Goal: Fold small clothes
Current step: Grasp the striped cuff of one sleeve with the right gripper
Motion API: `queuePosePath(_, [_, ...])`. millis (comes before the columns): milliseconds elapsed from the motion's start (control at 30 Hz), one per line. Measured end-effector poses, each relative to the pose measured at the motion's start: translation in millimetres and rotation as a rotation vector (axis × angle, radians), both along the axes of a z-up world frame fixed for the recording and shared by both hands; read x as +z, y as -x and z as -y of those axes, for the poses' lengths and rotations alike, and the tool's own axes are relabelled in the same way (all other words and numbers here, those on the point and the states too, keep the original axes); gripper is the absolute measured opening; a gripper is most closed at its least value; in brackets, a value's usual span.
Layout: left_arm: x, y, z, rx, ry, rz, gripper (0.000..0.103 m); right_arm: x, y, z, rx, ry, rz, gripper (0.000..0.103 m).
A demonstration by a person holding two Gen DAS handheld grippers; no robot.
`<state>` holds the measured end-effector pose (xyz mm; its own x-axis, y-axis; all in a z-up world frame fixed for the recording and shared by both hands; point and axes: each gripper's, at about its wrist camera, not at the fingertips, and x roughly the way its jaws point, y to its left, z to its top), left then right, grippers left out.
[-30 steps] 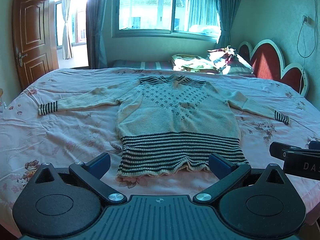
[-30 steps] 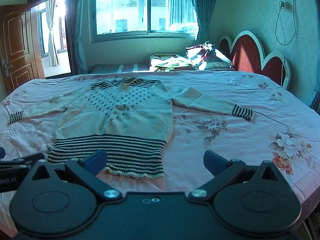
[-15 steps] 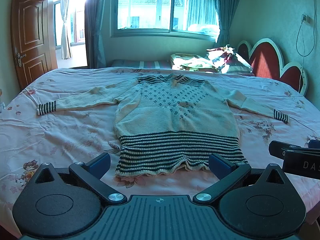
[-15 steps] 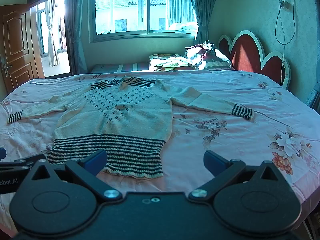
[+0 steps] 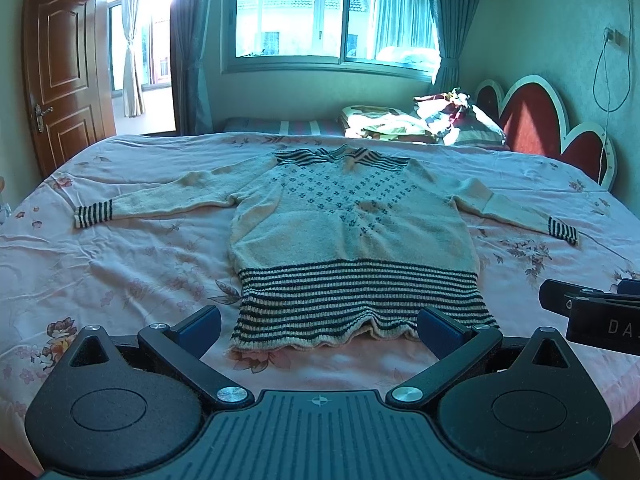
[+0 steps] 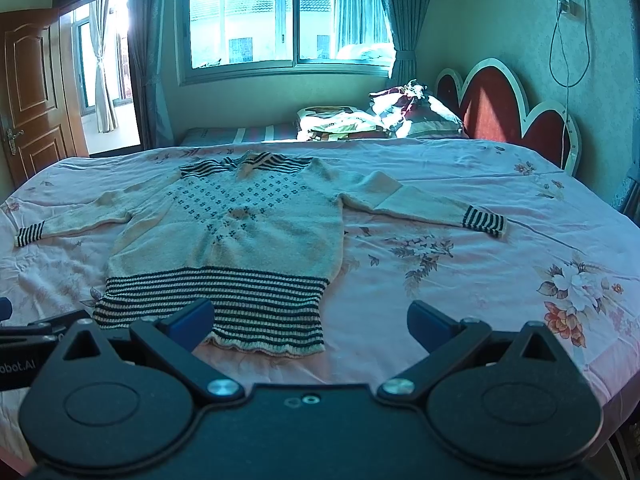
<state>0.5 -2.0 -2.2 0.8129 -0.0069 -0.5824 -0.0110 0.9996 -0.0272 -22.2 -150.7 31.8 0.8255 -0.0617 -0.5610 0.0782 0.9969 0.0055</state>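
Observation:
A cream knitted sweater [image 5: 352, 224] with dark stripes at hem, cuffs and collar lies flat on the pink floral bedspread [image 5: 120, 272], both sleeves spread out. My left gripper [image 5: 320, 326] is open and empty, just in front of the striped hem. My right gripper [image 6: 310, 322] is open and empty, in front of the hem's right corner; the sweater [image 6: 236, 236] lies left of its centre. Each gripper shows at the edge of the other's view.
A red and white headboard [image 5: 548, 120] stands at the right. Pillows and bundled bedding [image 5: 424, 122] lie at the far side under the window. A wooden door [image 5: 64, 76] stands open at the left. A cable hangs on the right wall [image 6: 568, 40].
The left gripper has shifted slightly, so the sweater sits a little left and closer in its view. The right view has barely changed. Both grippers stay open.

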Motion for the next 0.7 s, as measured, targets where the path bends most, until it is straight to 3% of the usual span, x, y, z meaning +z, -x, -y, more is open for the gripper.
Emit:
queuePosePath(100, [4,0,1,-0.021,0.003,0.024,0.103,0,-1,1,-0.002,-0.001,0.004,0.102])
queuePosePath(233, [16,-10,-4,-0.048,0.09,0.11,0.103,4,-7,21,-0.051,-0.02,0.043,0.102])
queuePosePath(300, [18,-28,-6,0.002,0.097,0.098,0.103,6,-14,37,-0.093,-0.038,0.076,0.102])
queuePosePath(367, [14,-48,-9,-0.063,0.134,0.065,0.103,4,-26,63,-0.139,-0.094,0.078,0.102])
queuePosePath(467, [9,-73,-10,-0.026,0.135,0.067,0.103,-3,-45,101,-0.206,-0.175,0.096,0.101])
queuePosePath(533, [5,-91,-11,-0.02,0.143,0.053,0.103,-11,-60,129,-0.257,-0.234,0.106,0.089])
queuePosePath(600, [-4,-115,-8,-0.025,0.125,0.024,0.103,-22,-78,158,-0.307,-0.308,0.107,0.062])
queuePosePath(700, [-16,-146,-4,-0.016,0.112,0.017,0.103,-38,-106,196,-0.365,-0.371,0.119,0.057])
